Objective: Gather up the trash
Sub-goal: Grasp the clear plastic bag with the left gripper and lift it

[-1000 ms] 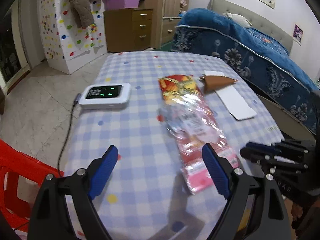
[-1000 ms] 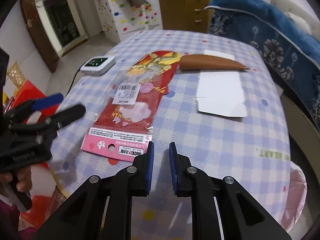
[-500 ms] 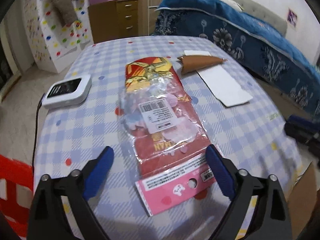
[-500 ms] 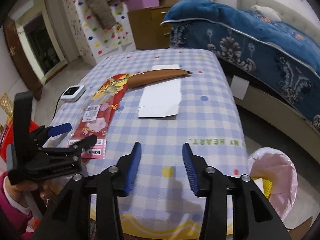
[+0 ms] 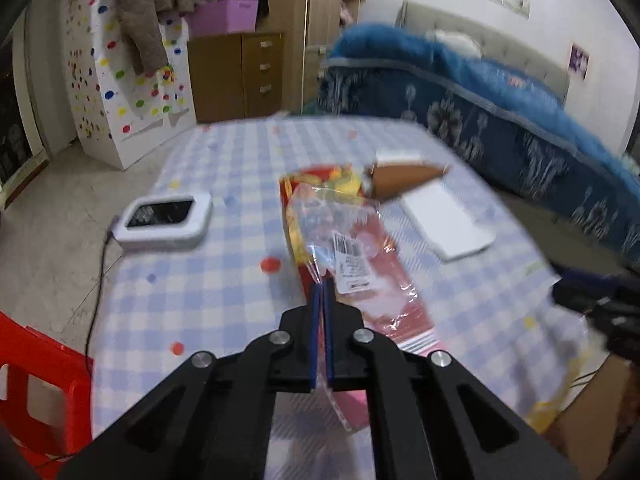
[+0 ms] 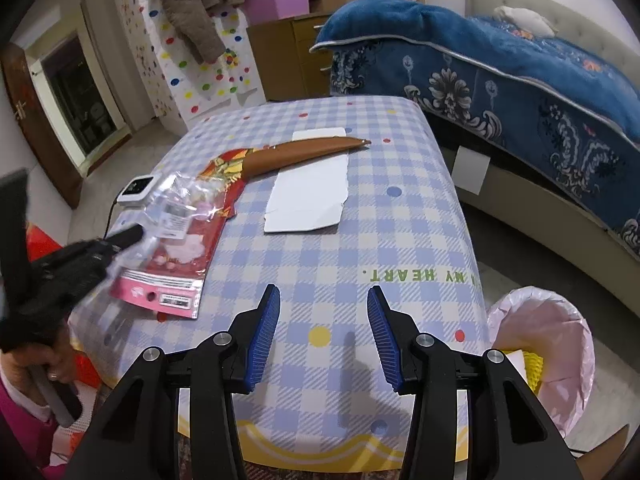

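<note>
A red and pink snack wrapper [image 5: 360, 264] with a clear film front lies in the middle of the checked table [image 5: 224, 296]. My left gripper [image 5: 322, 292] is shut on the film's near edge. The right wrist view shows that film [image 6: 176, 216] lifted at the left gripper's tips [image 6: 132, 236], with the pink end still on the cloth. A brown cone wrapper [image 6: 304, 152] lies across a flat white card [image 6: 308, 196] further back. My right gripper [image 6: 322, 308] hovers open over the table's near edge, nothing between its fingers.
A bin lined with a pink bag [image 6: 552, 344] stands on the floor by the table's right corner. A white device [image 5: 164, 220] with a cable sits at the table's left side. A red stool [image 5: 36, 380] is at the left, and a bed with a blue blanket [image 6: 500, 64] at the right.
My left gripper went from wide open to shut on the wrapper's film and raised it. The right gripper opened and swung to the table's right side, bringing the bin into view.
</note>
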